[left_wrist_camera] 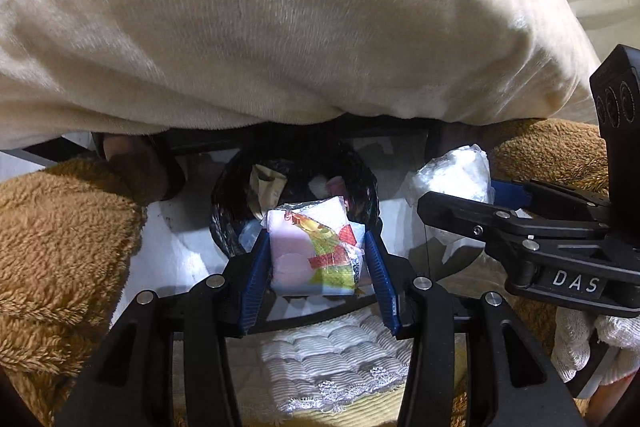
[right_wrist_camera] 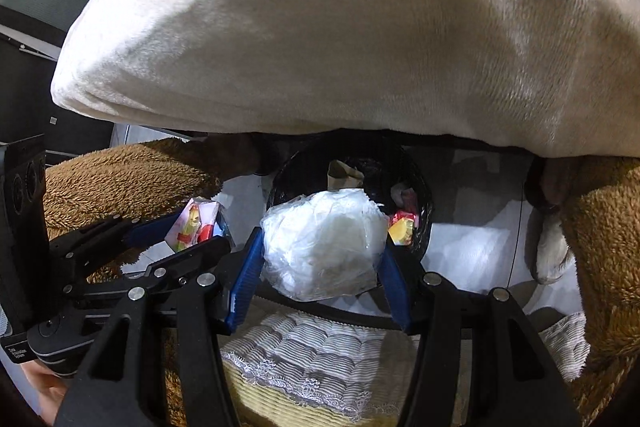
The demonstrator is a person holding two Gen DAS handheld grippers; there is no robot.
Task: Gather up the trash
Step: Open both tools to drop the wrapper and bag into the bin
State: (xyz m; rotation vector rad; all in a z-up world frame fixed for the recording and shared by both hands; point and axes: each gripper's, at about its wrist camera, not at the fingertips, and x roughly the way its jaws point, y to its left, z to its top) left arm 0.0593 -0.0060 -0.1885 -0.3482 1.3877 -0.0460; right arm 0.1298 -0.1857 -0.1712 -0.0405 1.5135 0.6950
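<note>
Above the black-lined bin (right_wrist_camera: pixel 352 163), left gripper (left_wrist_camera: pixel 316 251) pinches a colourful wrapper (left_wrist_camera: pixel 316 247). Right gripper (right_wrist_camera: pixel 320 247) clamps crumpled clear plastic (right_wrist_camera: pixel 320 239). Both look poised for dropping in.

Cream blanket (left_wrist_camera: pixel 280 27) overhangs bin (left_wrist_camera: pixel 228 195) from above; brown fleece (left_wrist_camera: pixel 60 247) crowds both sides. Bin mouth open below blanket edge, partly filled with wrappers. Right gripper (left_wrist_camera: pixel 452 203) sits just right of left gripper (left_wrist_camera: pixel 316 251), narrowing approach.
</note>
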